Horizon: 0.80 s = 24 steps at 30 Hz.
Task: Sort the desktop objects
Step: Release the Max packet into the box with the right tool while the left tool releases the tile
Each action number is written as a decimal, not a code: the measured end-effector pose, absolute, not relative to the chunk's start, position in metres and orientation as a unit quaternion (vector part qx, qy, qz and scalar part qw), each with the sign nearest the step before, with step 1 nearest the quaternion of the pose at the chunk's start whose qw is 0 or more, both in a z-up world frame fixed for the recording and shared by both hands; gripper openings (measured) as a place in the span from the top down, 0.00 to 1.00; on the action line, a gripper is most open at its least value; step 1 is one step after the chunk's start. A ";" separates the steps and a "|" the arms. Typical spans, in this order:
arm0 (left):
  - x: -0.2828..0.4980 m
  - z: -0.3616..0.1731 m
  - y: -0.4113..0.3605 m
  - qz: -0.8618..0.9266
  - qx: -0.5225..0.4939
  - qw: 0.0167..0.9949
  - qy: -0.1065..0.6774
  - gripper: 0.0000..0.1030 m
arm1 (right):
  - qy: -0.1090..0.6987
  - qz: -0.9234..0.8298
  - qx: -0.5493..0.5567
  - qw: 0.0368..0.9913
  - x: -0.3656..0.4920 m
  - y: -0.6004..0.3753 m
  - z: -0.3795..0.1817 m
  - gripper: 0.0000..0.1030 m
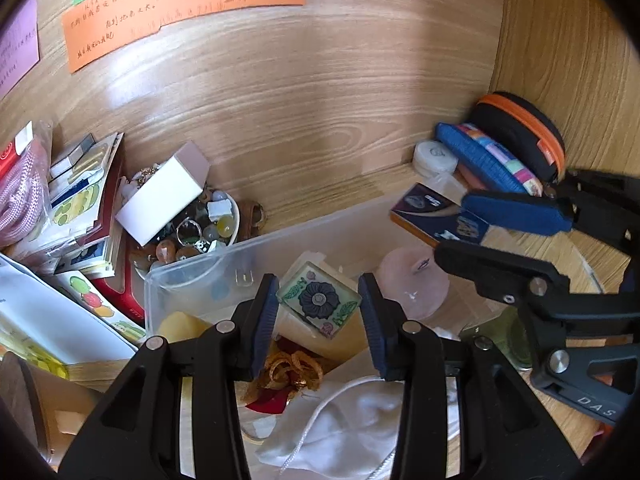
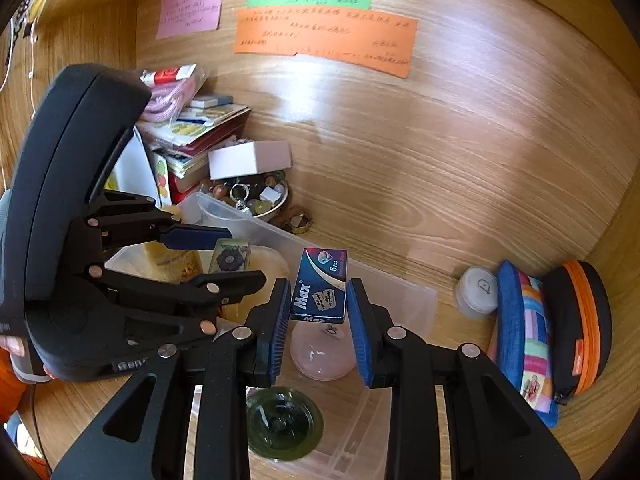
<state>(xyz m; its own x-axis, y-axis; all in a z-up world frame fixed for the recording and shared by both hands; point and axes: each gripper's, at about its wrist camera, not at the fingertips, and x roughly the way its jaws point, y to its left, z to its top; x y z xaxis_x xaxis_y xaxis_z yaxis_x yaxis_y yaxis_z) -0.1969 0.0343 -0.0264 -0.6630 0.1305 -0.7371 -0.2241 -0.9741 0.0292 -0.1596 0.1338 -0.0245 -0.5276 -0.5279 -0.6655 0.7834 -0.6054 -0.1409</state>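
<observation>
My left gripper [image 1: 319, 312] is shut on a flower-printed tile block [image 1: 319, 305] and holds it over the clear plastic box [image 1: 192, 276]. The block also shows in the right wrist view [image 2: 231, 259]. My right gripper [image 2: 319, 312] is shut on a blue Max razor blade box [image 2: 321, 285] and holds it over the same clear box [image 2: 404, 300]. The blade box shows in the left wrist view [image 1: 438, 216] too. Inside the box lie a pink round lid [image 2: 322, 354], a green glass disc [image 2: 285, 424], a white drawstring pouch [image 1: 348, 428] and a gold trinket [image 1: 292, 372].
A bowl of beads and rings [image 1: 192, 232] with a white carton [image 1: 164, 192] on it stands by a pile of cards and booklets [image 1: 80, 208] at the left. A blue striped pouch [image 2: 524, 344], a black-orange case [image 2: 580, 328] and a white tape roll [image 2: 478, 292] sit in the right corner.
</observation>
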 end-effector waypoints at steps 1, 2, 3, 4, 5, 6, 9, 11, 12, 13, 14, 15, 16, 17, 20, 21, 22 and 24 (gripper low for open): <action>-0.197 -0.026 0.035 0.910 -0.399 0.099 0.060 0.61 | 0.227 -0.843 0.297 0.388 -0.160 0.130 -0.026 0.75; -0.197 -0.027 0.036 0.910 -0.398 0.097 0.063 0.61 | 0.234 -0.841 0.297 0.387 -0.160 0.127 -0.026 0.75; -0.197 -0.027 0.035 0.911 -0.397 0.094 0.065 0.61 | 0.239 -0.840 0.297 0.386 -0.161 0.124 -0.027 0.75; -0.197 -0.028 0.035 0.911 -0.396 0.092 0.067 0.61 | 0.244 -0.835 0.302 0.389 -0.163 0.122 -0.028 0.76; -0.197 -0.028 0.035 0.911 -0.396 0.091 0.069 0.61 | 0.245 -0.833 0.306 0.390 -0.164 0.121 -0.028 0.76; -0.197 -0.028 0.035 0.911 -0.396 0.090 0.071 0.61 | 0.247 -0.831 0.310 0.390 -0.166 0.119 -0.029 0.76; -0.197 -0.030 0.038 0.911 -0.394 0.082 0.087 0.61 | 0.256 -0.824 0.318 0.393 -0.168 0.116 -0.033 0.76; -0.196 -0.032 0.040 0.911 -0.393 0.079 0.098 0.61 | 0.261 -0.821 0.323 0.391 -0.169 0.114 -0.036 0.76; -0.196 -0.032 0.041 0.911 -0.392 0.079 0.102 0.61 | 0.262 -0.820 0.325 0.391 -0.169 0.114 -0.037 0.76; -0.195 -0.032 0.042 0.911 -0.391 0.080 0.104 0.61 | 0.263 -0.819 0.328 0.389 -0.170 0.112 -0.039 0.76; -0.195 -0.033 0.041 0.911 -0.391 0.080 0.106 0.61 | 0.263 -0.820 0.329 0.387 -0.171 0.112 -0.040 0.76; -0.195 -0.033 0.042 0.911 -0.391 0.080 0.108 0.61 | 0.263 -0.821 0.329 0.386 -0.171 0.112 -0.040 0.76; -0.195 -0.033 0.042 0.911 -0.390 0.080 0.110 0.60 | 0.262 -0.821 0.330 0.386 -0.172 0.112 -0.040 0.76; -0.195 -0.033 0.042 0.910 -0.390 0.080 0.112 0.60 | 0.260 -0.823 0.329 0.384 -0.172 0.113 -0.040 0.76; -0.193 -0.032 0.039 0.911 -0.390 0.079 0.112 0.58 | 0.255 -0.828 0.322 0.382 -0.172 0.115 -0.036 0.76; -0.193 -0.032 0.040 0.911 -0.389 0.079 0.112 0.58 | 0.254 -0.829 0.321 0.381 -0.172 0.116 -0.035 0.76; -0.193 -0.032 0.039 0.911 -0.389 0.078 0.112 0.58 | 0.254 -0.830 0.319 0.381 -0.173 0.117 -0.034 0.76; -0.194 -0.032 0.039 0.911 -0.389 0.078 0.112 0.57 | 0.250 -0.833 0.317 0.378 -0.173 0.121 -0.032 0.76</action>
<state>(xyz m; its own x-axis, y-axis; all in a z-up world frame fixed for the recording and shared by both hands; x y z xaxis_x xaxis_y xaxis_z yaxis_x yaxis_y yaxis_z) -0.1936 0.0393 -0.0316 -0.6849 0.0561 -0.7265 -0.2300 -0.9627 0.1425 -0.1732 0.1210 -0.0323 -0.5133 -0.4705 -0.7177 0.7879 -0.5899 -0.1768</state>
